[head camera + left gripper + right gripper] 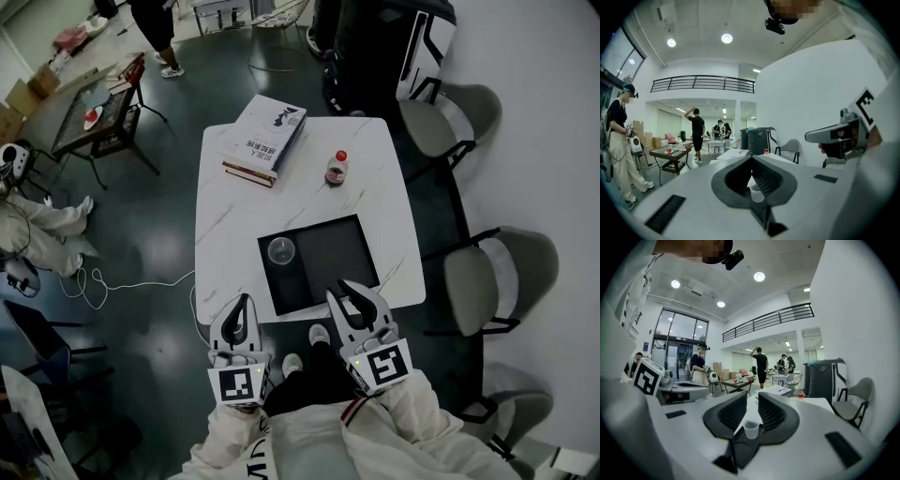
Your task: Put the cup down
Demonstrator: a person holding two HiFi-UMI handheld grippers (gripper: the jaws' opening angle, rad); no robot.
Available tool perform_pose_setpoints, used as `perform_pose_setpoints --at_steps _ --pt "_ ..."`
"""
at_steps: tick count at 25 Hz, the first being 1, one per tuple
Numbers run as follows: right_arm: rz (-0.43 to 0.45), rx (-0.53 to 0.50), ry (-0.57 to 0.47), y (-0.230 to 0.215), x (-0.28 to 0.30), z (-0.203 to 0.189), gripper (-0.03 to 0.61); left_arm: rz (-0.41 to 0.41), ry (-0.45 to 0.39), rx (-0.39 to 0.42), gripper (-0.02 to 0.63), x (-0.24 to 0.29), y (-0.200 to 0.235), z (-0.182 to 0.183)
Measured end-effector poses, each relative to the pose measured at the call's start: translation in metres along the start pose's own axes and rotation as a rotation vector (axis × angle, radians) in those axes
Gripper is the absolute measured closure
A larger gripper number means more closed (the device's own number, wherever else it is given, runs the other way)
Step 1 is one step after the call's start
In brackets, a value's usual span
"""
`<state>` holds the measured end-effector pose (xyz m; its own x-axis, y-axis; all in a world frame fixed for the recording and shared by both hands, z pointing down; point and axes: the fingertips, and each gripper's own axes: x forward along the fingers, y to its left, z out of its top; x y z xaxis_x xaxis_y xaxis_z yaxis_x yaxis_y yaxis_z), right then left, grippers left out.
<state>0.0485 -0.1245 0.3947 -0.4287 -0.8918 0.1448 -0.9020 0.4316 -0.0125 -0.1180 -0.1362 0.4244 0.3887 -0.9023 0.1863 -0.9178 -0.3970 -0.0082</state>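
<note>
Cup upright on the tray, both grippers at the table's near edge.
The left gripper (244,305) has its jaws closed together on nothing. The clear cup (281,251) stands in the left part of the dark tray (337,253) on the white table (225,225). The right gripper (356,292) has its jaws a narrow gap apart, empty.

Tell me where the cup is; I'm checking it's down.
In the head view, the clear cup stands in the dark tray's far-left corner on the white table, ahead of the left gripper.

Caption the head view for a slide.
The cup stands on the tray on the table; left gripper and right gripper hover empty at its near edge.
</note>
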Motion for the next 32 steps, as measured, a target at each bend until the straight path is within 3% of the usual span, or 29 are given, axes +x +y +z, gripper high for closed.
perform_pose_setpoints --at_steps 12,16,32 --pt "-0.095 -0.029 -0.052 0.033 -0.044 0.031 0.54 -0.068 -0.081 0.013 0.604 -0.048 -0.009 0.032" --pt "-0.14 -0.028 -0.026 0.044 -0.065 0.039 0.558 -0.093 -0.104 0.01 0.604 -0.066 -0.016 0.043" --pt "-0.117 -0.044 -0.05 0.09 -0.111 0.051 0.575 -0.16 -0.095 0.031 0.604 -0.121 -0.033 0.051"
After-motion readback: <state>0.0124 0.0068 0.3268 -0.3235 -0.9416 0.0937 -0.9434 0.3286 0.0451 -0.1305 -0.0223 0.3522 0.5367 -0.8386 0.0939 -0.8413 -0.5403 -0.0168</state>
